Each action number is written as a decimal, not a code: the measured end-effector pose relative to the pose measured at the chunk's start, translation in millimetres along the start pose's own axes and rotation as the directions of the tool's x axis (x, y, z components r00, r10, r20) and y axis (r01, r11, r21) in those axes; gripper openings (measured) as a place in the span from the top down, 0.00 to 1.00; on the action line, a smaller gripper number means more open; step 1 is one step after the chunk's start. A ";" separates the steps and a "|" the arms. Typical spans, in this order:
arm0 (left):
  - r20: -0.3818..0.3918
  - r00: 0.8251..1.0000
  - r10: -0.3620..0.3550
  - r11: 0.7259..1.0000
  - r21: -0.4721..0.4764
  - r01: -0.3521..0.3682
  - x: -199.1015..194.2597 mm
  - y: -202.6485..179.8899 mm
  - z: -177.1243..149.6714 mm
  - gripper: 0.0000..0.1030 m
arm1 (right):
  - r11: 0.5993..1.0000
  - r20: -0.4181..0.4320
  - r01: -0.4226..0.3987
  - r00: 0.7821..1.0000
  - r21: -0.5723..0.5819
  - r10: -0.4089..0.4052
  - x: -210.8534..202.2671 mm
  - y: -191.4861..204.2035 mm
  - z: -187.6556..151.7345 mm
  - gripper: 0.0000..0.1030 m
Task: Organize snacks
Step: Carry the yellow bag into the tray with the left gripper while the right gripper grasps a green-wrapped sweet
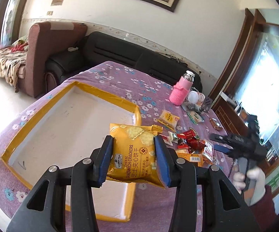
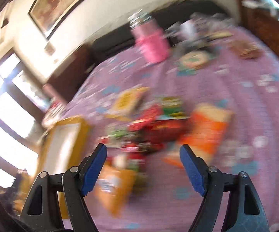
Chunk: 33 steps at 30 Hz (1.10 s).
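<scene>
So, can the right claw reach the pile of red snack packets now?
Probably yes. The right claw is open and empty, and the red snack packets lie just ahead of it on the purple cloth with nothing between, though this view is blurred.

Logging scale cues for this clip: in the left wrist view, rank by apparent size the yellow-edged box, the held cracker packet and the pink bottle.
1. yellow-edged box
2. cracker packet, enlarged by sitting close to the lens in the left gripper
3. pink bottle, far back, so probably understated
</scene>
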<state>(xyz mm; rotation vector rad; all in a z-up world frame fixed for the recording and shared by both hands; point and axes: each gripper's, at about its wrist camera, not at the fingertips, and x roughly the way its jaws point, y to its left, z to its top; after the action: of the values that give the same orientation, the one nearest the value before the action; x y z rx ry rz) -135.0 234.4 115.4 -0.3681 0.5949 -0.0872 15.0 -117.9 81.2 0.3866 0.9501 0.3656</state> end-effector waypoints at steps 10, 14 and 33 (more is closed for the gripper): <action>0.019 0.998 0.055 0.997 -0.064 -0.053 -7.5 57.8 0.9 0.59 | 0.994 -0.200 0.095 0.976 0.052 -0.082 101.5 34.6 23.9 0.49; 0.007 0.999 0.054 0.996 -0.074 -0.053 -1.8 69.0 -2.4 0.59 | 0.981 -0.192 0.180 0.968 0.070 -0.164 118.0 40.2 33.3 0.49; -0.018 0.997 0.073 0.994 -0.086 -0.074 -2.4 73.8 -8.4 0.59 | 0.982 -0.045 0.187 0.982 0.021 -0.186 89.8 60.4 19.1 0.69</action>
<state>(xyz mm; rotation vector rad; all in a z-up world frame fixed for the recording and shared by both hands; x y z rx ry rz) -143.6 301.0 83.5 -0.4298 0.6280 0.0063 70.8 -26.6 56.0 0.3102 1.0249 0.1923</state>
